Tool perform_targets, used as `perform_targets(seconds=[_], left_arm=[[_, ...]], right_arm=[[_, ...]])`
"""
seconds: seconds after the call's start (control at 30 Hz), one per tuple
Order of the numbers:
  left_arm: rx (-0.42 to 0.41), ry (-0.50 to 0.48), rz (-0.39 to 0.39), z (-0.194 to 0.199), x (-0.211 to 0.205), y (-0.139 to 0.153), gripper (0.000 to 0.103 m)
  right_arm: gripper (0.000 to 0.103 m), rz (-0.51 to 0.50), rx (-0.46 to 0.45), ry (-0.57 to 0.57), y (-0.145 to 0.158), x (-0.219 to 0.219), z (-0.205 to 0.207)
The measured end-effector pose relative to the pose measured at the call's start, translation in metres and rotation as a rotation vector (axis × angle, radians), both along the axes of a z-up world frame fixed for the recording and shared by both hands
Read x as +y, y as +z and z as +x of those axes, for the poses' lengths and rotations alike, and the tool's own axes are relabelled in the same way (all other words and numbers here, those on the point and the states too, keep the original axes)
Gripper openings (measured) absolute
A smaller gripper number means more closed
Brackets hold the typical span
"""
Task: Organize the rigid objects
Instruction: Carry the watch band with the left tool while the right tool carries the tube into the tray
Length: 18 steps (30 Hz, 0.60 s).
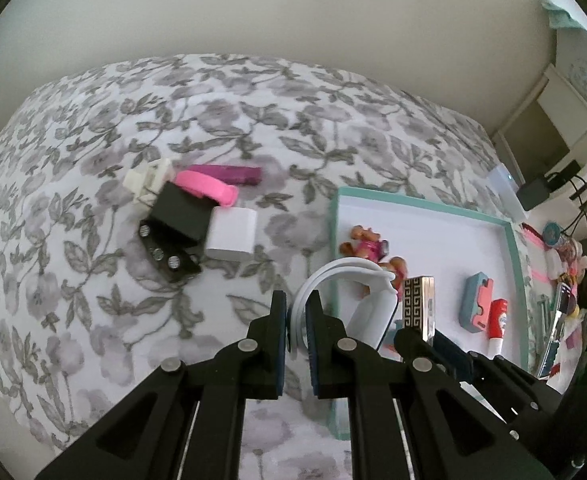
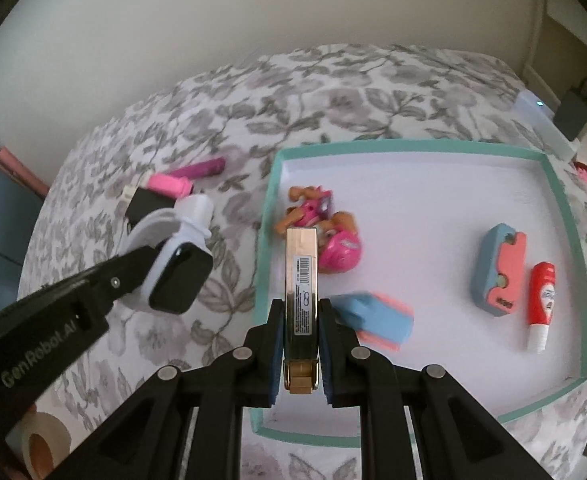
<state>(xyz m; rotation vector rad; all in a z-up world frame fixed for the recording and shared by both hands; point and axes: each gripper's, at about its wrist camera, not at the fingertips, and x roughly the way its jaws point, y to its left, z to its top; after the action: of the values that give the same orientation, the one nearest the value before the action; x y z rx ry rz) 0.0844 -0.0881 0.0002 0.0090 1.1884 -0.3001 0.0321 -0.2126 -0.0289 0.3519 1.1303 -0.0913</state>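
Note:
My left gripper (image 1: 296, 320) is shut on the band of a white smartwatch (image 1: 369, 304), held above the flowered bedspread next to the tray's left rim. The right wrist view shows the watch's black screen (image 2: 179, 276). My right gripper (image 2: 301, 320) is shut on a slim gold box (image 2: 301, 272), held over the near left part of the teal-rimmed white tray (image 2: 565, 208). In the tray lie a pink toy pup (image 2: 329, 232), two blue-and-pink pieces (image 2: 499, 272) and a red-and-white tube (image 2: 541, 304).
A pile lies on the bedspread left of the tray: black box (image 1: 181, 216), white block (image 1: 233, 234), pink band (image 1: 209, 188), magenta tube (image 1: 233, 174), studded black strip (image 1: 165, 256). Small clutter (image 1: 561, 280) lies beyond the tray's right rim. A tape roll (image 2: 41, 444) sits bottom left.

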Motion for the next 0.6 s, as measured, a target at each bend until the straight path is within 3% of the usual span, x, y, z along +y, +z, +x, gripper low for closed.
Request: perform_targets(seconds=[0.6], left_arm=[[0.060, -0.090, 0.007, -0.010, -0.071, -0.025, 0.010]], right_arm=[[0.017, 0.013, -0.008, -0.219, -0.009, -0.077, -0.019]])
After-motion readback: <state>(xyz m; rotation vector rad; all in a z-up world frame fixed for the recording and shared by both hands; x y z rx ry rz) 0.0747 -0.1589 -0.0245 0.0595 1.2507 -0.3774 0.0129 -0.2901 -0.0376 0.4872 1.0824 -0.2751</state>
